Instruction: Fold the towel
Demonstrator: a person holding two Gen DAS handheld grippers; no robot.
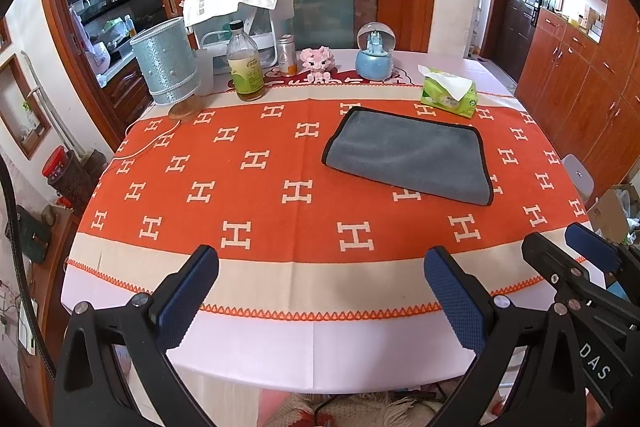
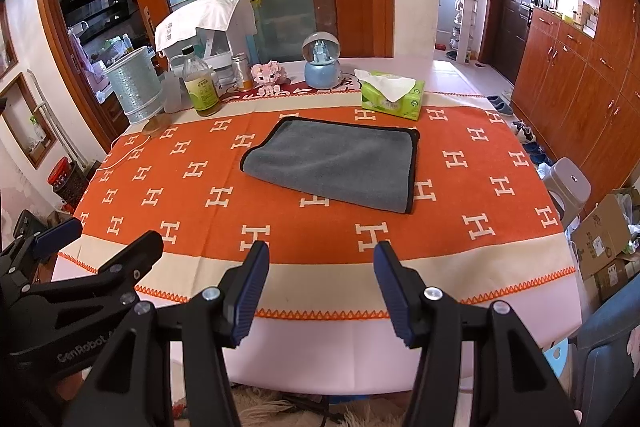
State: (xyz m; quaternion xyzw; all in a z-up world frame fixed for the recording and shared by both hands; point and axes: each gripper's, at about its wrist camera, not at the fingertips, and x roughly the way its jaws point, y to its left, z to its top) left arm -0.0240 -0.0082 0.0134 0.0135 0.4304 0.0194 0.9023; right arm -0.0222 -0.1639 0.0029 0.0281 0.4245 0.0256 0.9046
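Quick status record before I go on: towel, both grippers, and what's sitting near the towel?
towel: grey, black-edged, lying flat on the orange tablecloth, looks already folded once
left gripper: open, empty, above near table edge
right gripper: open, empty, short of towel
contact: neither gripper touches towel
nearest item: green tissue box, just beyond towel's far edge
far side: bottle, snow globe

Along the tabletop's far edge an orange H-patterned cloth (image 1: 256, 195) ends. There a silver-blue lamp (image 1: 165, 67) stands at the far left corner, a glass bottle (image 1: 244, 65) just beside it, then a pink toy (image 1: 316, 61), a blue snow globe (image 1: 375, 53) and a green tissue pack (image 1: 450, 93).
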